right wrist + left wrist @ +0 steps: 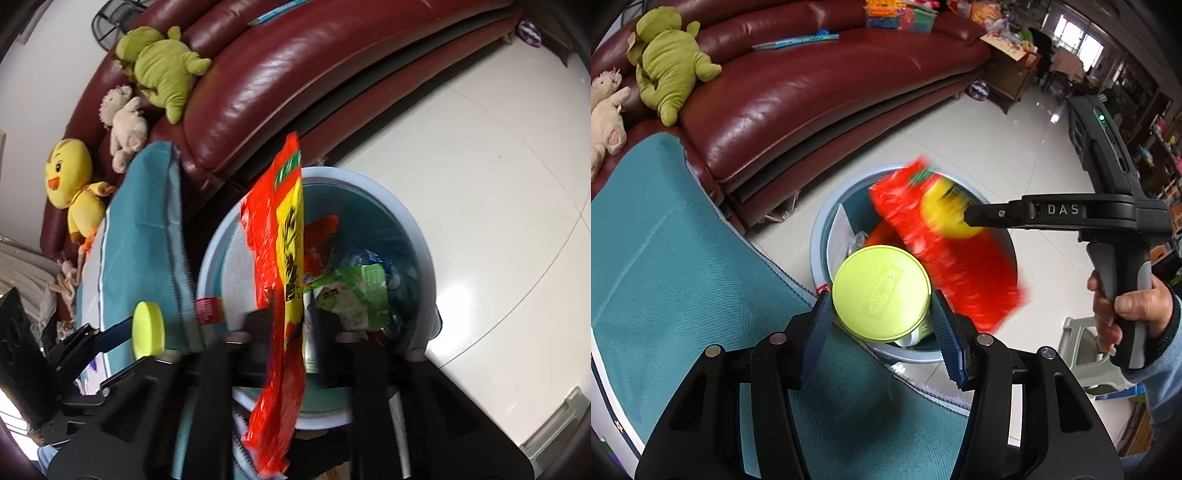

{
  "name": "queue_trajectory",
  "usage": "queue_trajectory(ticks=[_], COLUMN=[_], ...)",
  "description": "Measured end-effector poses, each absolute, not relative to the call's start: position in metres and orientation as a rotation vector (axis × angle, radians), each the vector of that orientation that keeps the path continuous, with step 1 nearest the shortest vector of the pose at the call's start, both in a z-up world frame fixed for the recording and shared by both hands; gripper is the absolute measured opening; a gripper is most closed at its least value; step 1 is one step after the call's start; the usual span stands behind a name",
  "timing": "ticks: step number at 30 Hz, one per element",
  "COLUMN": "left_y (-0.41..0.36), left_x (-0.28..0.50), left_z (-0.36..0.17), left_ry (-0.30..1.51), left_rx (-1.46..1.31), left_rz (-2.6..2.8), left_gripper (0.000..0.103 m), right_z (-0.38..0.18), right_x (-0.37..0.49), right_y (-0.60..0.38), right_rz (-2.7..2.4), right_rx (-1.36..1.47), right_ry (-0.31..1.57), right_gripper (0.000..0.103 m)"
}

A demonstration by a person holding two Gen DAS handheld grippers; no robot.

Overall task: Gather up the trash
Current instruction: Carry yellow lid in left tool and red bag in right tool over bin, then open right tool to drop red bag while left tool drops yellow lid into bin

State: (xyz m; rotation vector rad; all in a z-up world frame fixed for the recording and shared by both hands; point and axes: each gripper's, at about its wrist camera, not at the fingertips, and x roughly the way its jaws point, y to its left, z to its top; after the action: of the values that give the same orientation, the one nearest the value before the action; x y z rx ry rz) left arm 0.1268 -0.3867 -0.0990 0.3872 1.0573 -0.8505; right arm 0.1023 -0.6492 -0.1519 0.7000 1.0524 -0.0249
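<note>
My left gripper (pixel 881 319) is shut on a bottle with a lime-green lid (pixel 881 291), its blue pads pressing on both sides. It holds the bottle over the near rim of a round light-blue bin (pixel 820 236). In the right wrist view the same lid (pixel 147 325) shows at the left. My right gripper (pixel 291 321) is over the bin (pixel 417 236) with its jaws apart. A red and yellow plastic bag (pixel 288 236) hangs between them, with a gap on its right side. In the left wrist view the bag (pixel 923 229) is blurred, just below the right gripper (pixel 975 218).
Green, white and red wrappers (pixel 354 291) lie inside the bin. A teal cloth-covered surface (pixel 665 277) borders the bin on the left. A dark red leather sofa (pixel 812 92) with plush toys (pixel 668 62) stands behind. A grey stool (pixel 1082 354) stands on the pale tile floor.
</note>
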Motion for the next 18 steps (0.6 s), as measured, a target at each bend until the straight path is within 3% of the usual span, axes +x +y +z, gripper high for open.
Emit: queue_trajectory(ticks=[6, 10, 12, 18], left_y=[-0.390, -0.394, -0.396, -0.404], left_x=[0.130, 0.129, 0.129, 0.128], left_z=[-0.107, -0.109, -0.109, -0.110], left_ry=[1.079, 1.080, 1.081, 1.080], left_rx=[0.390, 0.395, 0.392, 0.385], left_rz=[-0.859, -0.873, -0.880, -0.902], left_gripper=[0.055, 0.055, 0.055, 0.055], right_z=[-0.156, -0.148, -0.145, -0.134], right_x=[0.097, 0.094, 0.093, 0.088], right_y=[-0.657, -0.660, -0.659, -0.657], right_rz=[-0.063, -0.086, -0.091, -0.121], right_rx=[0.696, 0.667, 0.659, 0.605], right_ry=[1.062, 1.053, 1.055, 1.058], right_gripper=[0.042, 0.052, 0.063, 0.073])
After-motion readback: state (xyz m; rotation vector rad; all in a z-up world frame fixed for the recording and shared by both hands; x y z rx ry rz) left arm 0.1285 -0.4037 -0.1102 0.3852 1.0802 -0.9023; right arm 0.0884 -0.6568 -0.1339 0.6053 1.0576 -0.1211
